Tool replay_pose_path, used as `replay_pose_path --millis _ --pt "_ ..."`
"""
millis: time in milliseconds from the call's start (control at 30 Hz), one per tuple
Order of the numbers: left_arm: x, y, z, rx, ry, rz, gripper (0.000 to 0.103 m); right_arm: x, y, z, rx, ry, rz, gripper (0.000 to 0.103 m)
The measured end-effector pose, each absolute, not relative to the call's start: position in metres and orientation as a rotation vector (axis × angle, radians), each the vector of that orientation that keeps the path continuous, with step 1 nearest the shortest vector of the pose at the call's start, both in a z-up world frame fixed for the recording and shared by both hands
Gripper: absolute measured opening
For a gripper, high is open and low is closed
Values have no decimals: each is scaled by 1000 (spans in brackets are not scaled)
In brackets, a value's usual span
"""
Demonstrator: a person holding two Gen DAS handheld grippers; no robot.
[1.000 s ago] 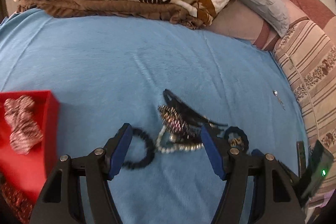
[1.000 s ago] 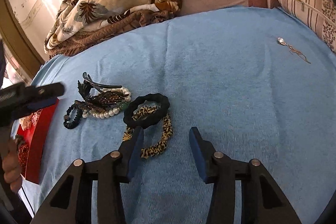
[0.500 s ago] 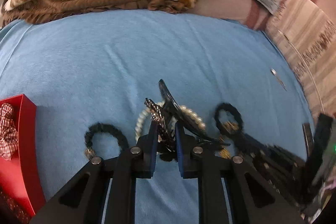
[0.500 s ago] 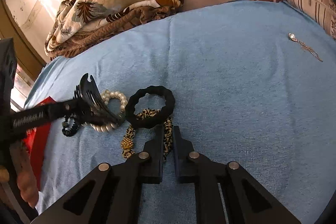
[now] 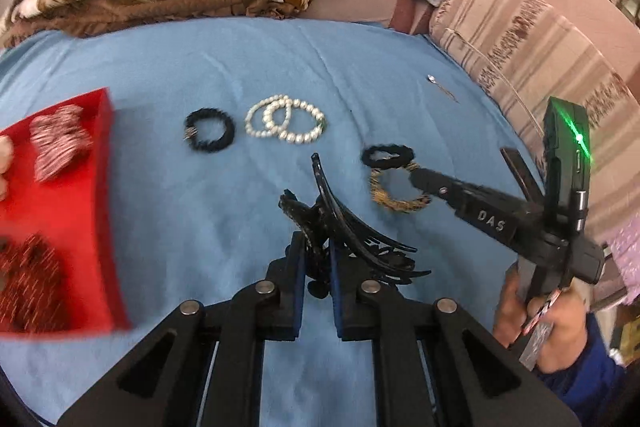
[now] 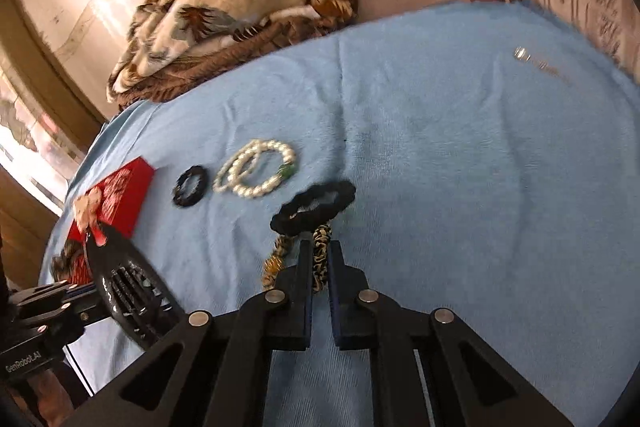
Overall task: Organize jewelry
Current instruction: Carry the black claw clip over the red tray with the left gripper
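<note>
1. In my left gripper point(image 5: 317, 259), a glossy black plastic hair clip point(image 5: 352, 223).
2. In my right gripper point(image 6: 320, 267), a leopard-print cloth scrunchie point(image 6: 320, 251).
3. Below me, matt, napped blue cloth point(image 5: 240, 59); lustrous pearl bracelets point(image 5: 286, 120); a smooth red box point(image 5: 106, 187).

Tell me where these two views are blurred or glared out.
Left wrist: red tray and its contents smear with motion; hair clip in the left gripper stays fairly sharp. Right wrist: window glare washes the left edge; pendant is soft.
</note>
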State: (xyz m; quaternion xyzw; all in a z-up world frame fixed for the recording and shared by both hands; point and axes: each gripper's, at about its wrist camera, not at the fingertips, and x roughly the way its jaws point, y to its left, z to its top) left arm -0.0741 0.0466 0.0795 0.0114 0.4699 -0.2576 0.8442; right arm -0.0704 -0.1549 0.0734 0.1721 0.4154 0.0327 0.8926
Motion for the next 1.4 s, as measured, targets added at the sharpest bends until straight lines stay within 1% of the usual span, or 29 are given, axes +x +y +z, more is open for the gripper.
replay_pose_path --millis 100,200,300,400,500,767,1067,1400 --pt "-95 62 89 26 958 -531 11 -98 -142 77 322 839 58 8" --pt "-105 79 97 -4 934 -519 11 -116 -141 84 415 788 155 8" --pt "-109 90 102 -25 926 -502 11 -120 -124 93 202 783 -14 7" --pt "-116 101 107 -29 909 -487 11 -129 -139 103 368 736 65 7" --pt "-123 112 112 -31 888 -471 11 -139 -151 115 401 696 23 7" --pt "-130 143 123 -47 840 -400 11 -147 -137 126 353 712 21 7" --pt "-131 188 134 -75 790 -300 11 -137 -81 145 249 716 133 7" --pt "-128 237 129 -99 778 -187 11 -121 -22 157 153 731 211 8"
